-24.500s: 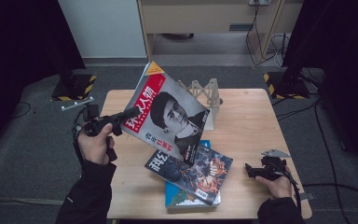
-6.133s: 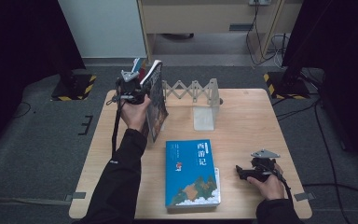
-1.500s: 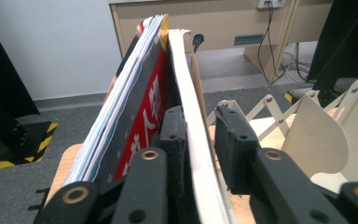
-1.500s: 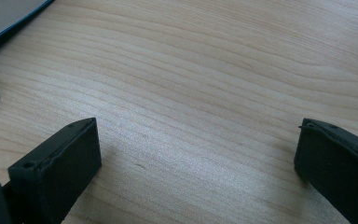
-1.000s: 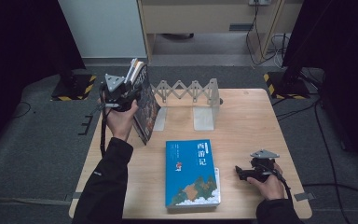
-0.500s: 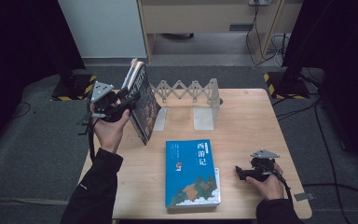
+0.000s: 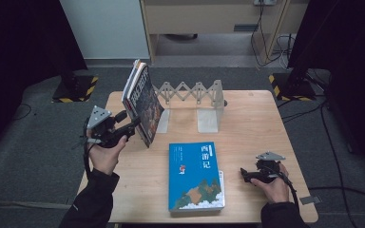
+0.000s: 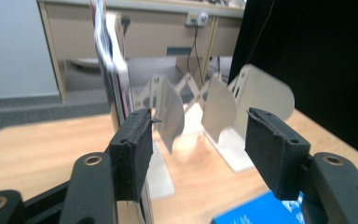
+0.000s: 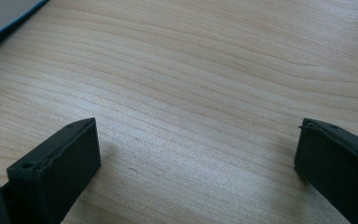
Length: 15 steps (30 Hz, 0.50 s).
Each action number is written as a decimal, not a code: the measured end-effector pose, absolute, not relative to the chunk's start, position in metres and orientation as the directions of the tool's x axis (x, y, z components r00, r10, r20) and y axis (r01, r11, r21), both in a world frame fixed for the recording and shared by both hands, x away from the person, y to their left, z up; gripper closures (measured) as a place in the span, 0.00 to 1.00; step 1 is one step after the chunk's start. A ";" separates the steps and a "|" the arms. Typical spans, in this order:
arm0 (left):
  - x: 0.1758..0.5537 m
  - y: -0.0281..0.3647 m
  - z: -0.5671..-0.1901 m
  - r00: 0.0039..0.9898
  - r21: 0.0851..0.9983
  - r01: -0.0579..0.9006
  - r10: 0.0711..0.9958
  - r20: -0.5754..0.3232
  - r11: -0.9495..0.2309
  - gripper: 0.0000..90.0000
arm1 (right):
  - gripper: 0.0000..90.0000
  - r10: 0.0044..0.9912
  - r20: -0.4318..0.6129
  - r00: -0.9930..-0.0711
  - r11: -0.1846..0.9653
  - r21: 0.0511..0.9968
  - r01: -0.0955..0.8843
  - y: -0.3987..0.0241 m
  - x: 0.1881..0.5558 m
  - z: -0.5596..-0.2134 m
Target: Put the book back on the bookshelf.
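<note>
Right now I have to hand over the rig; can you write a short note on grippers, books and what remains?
Left gripper: open, jaws just opened, nothing between them, beside the magazines.
Right gripper: open, resting on the table.
Done: magazines stand upright at the left end of the expanding book rack.
Left: the blue book lies flat at the table's near edge; it probably goes in the rack next.

Dim room, evenly lit table point(image 7: 247, 118), dark edges, soft shadows, left gripper view blurred
</note>
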<state>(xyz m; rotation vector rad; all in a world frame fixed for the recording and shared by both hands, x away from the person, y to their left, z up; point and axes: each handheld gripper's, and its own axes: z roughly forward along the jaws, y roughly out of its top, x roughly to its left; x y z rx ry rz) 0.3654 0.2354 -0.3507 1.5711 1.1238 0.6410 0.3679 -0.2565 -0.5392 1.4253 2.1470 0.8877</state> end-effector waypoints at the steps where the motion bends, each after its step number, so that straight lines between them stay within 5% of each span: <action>1: 0.364 0.236 -0.355 0.413 0.939 0.343 0.900 -0.143 -0.009 0.44 | 0.01 0.920 0.008 -0.391 0.273 0.702 0.657 -0.256 0.368 -0.539; 15: 0.355 0.227 -0.413 0.482 0.901 0.428 0.861 -0.160 -0.073 0.35 | 0.17 0.928 0.030 -0.371 0.243 0.706 0.666 -0.254 0.367 -0.531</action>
